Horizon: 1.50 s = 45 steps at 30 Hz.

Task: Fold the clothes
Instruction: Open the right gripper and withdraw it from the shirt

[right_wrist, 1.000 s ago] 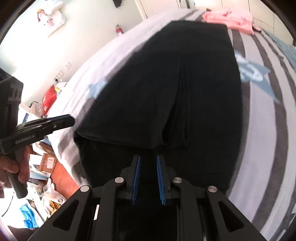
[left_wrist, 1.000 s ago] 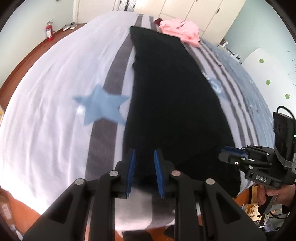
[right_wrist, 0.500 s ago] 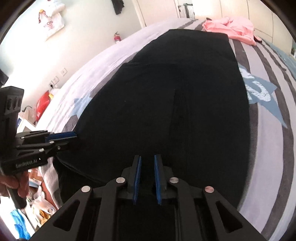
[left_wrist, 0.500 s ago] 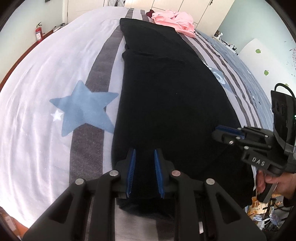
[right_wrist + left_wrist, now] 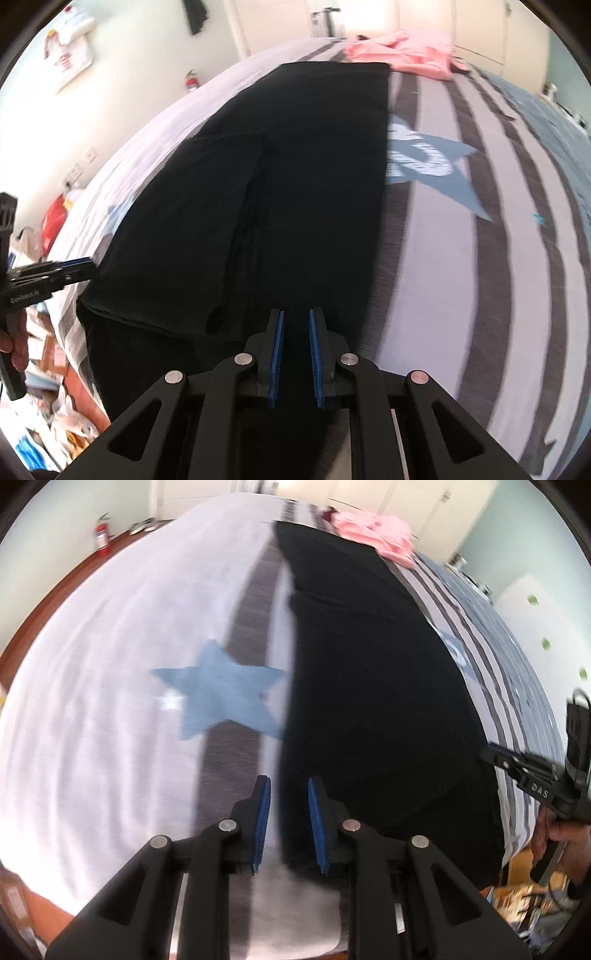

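Hovering: left tool [image 5: 288, 781], narrowly spread, over the black garment's [image 5: 369, 701] left edge.
Right tool [image 5: 295, 313]: just eased apart, nothing pinched.
Garment: flat on my striped bed [image 5: 110, 701].
Hidden: near hem, behind tools.

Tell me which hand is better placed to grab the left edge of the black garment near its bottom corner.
Left. Its tool straddles that edge of the black garment. The right tool, its jaws just opening with nothing pinched, sits over the garment's other side.

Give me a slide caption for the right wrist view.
Right gripper over the near end of a long black garment laid along a striped bedspread, pink clothing beyond.
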Each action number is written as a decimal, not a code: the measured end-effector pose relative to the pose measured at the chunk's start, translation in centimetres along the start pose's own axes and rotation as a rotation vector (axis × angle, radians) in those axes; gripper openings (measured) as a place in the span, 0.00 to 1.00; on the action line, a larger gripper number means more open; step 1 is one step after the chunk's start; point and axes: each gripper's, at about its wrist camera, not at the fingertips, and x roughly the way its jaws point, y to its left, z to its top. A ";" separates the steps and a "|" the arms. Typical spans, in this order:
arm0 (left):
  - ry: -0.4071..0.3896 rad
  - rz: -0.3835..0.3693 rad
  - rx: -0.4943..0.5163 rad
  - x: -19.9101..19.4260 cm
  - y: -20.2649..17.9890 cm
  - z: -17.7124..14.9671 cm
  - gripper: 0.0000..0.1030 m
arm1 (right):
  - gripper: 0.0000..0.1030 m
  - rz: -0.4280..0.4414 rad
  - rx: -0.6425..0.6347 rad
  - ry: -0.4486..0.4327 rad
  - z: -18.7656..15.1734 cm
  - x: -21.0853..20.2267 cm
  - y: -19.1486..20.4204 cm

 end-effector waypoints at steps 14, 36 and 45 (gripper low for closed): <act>0.021 -0.003 -0.025 -2.2 0.0 -2.7 0.44 | 0.40 -0.030 0.210 0.011 -3.6 -2.7 -1.5; 0.022 -0.077 -0.100 0.4 -0.6 -3.2 0.44 | 0.41 0.038 0.243 0.044 -4.7 0.1 -0.9; 0.049 -0.058 -0.071 1.0 -1.4 -3.2 0.44 | 0.40 0.067 0.237 0.043 -3.7 0.4 -0.6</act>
